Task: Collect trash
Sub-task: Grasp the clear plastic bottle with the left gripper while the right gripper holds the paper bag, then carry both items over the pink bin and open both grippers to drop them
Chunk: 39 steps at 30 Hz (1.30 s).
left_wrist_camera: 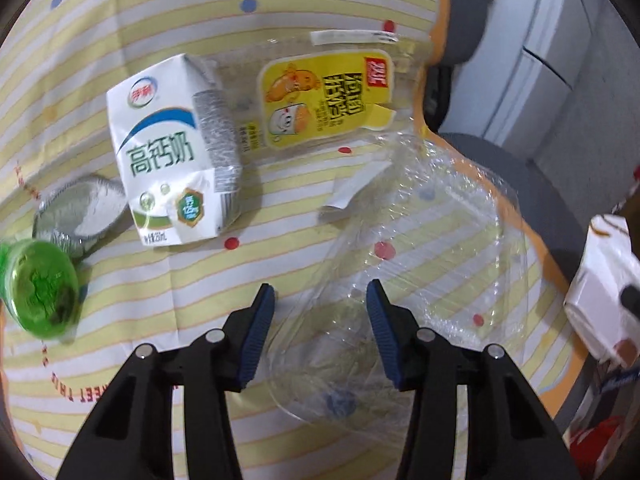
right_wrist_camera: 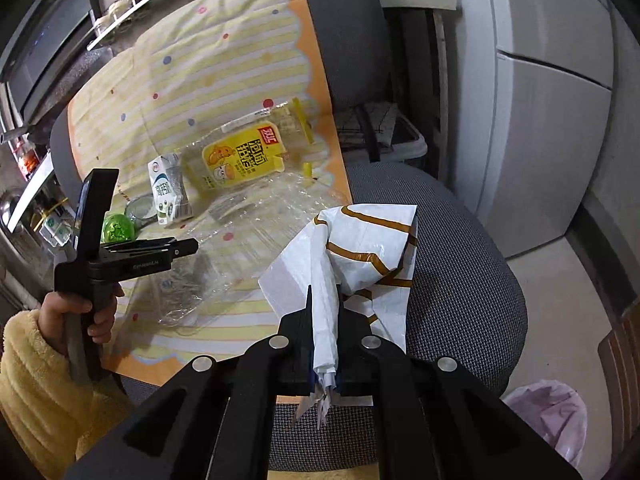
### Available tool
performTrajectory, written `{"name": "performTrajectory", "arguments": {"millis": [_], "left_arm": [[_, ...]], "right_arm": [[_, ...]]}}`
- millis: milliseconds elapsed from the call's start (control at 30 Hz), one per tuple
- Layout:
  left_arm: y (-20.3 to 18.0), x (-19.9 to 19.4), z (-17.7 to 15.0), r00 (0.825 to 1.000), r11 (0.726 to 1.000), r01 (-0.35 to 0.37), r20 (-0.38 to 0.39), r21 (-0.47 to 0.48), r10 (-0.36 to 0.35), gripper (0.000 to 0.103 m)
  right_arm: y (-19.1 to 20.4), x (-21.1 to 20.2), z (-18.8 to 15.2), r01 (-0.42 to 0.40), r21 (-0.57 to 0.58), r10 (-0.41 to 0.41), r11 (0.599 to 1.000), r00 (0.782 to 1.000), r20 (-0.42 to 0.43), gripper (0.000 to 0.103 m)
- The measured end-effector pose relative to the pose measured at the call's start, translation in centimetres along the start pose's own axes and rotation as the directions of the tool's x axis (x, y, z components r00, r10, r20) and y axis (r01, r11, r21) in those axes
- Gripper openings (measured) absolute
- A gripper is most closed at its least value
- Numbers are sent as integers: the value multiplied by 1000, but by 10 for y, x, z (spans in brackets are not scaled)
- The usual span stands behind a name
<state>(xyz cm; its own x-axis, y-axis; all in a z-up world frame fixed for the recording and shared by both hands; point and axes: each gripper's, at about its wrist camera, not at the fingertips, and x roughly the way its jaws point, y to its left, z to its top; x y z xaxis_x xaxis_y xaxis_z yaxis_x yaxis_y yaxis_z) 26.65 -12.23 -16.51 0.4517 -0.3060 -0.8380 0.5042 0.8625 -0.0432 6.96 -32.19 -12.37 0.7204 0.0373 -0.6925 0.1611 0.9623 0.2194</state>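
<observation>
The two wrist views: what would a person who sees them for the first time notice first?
Probably the white bag with brown lines, pinched in the shut right gripper above the grey chair seat. Next, the trash on the striped cloth: a white milk carton beside a yellow-labelled wrapper, and a green cup at the left edge. The left gripper points down with its fingers on either side of a crumpled clear plastic container.
</observation>
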Motion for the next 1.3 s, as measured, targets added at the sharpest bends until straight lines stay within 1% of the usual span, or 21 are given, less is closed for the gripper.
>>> {"name": "performTrajectory", "arguments": {"millis": [33, 67, 133, 233, 333, 433, 567, 700, 833, 967, 1067, 1133, 1200, 1233, 1300], "left_arm": [[-3, -2, -3, 1000, 1000, 4, -3, 13, -4, 28], [-6, -2, -6, 1000, 1000, 16, -10, 20, -16, 21], [-16, -7, -14, 999, 999, 30, -17, 37, -29, 16], [-30, -22, -28, 1000, 998, 16, -8, 53, -15, 8], [-37, -43, -40, 1000, 1000, 8, 30, 29, -9, 6], [-44, -71, -52, 997, 1000, 29, 74, -1, -29, 5], [-61, -114, -67, 987, 999, 54, 149, -4, -53, 4], [-87, -150, -81, 970, 994, 101, 220, 30, -105, 4], [-118, -165, -89, 958, 986, 144, 239, 90, -161, 4], [-162, -164, -97, 950, 966, 193, 216, 171, -228, 5], [-201, -150, -102, 946, 943, 237, 163, 236, -279, 5], [-234, -139, -107, 945, 917, 263, 112, 299, -307, 5], [-260, -128, -113, 942, 894, 293, 55, 339, -330, 5], [-276, -119, -116, 940, 878, 316, 8, 359, -342, 5], [-298, -107, -122, 937, 857, 335, -43, 392, -346, 5]], "right_arm": [[-2, -2, -2, 2, 3, -2, 1000, 1000, -1, 7], [-2, -3, -2, 4, 4, -4, 1000, 1000, -1, 7], [-3, -8, -5, 11, 7, -11, 1000, 1000, 2, 7], [-3, -18, -11, 16, 9, -16, 1000, 1000, 5, 7], [-2, -33, -20, 24, 4, -24, 1000, 1000, 18, 7], [1, -51, -27, 34, 2, -34, 999, 999, 43, 7], [0, -78, -34, 56, 7, -56, 998, 995, 80, 7], [-6, -110, -43, 99, 18, -101, 995, 988, 118, 7], [-22, -141, -57, 163, 54, -169, 985, 975, 142, 7], [-45, -168, -76, 235, 110, -249, 966, 957, 150, 7], [-71, -187, -90, 289, 168, -313, 943, 938, 146, 7], [-89, -198, -99, 317, 211, -350, 925, 925, 147, 7], [-111, -209, -108, 340, 266, -387, 902, 910, 149, 7], [-119, -212, -110, 345, 284, -397, 894, 906, 149, 7], [-135, -219, -117, 355, 323, -418, 877, 896, 149, 7]]}}
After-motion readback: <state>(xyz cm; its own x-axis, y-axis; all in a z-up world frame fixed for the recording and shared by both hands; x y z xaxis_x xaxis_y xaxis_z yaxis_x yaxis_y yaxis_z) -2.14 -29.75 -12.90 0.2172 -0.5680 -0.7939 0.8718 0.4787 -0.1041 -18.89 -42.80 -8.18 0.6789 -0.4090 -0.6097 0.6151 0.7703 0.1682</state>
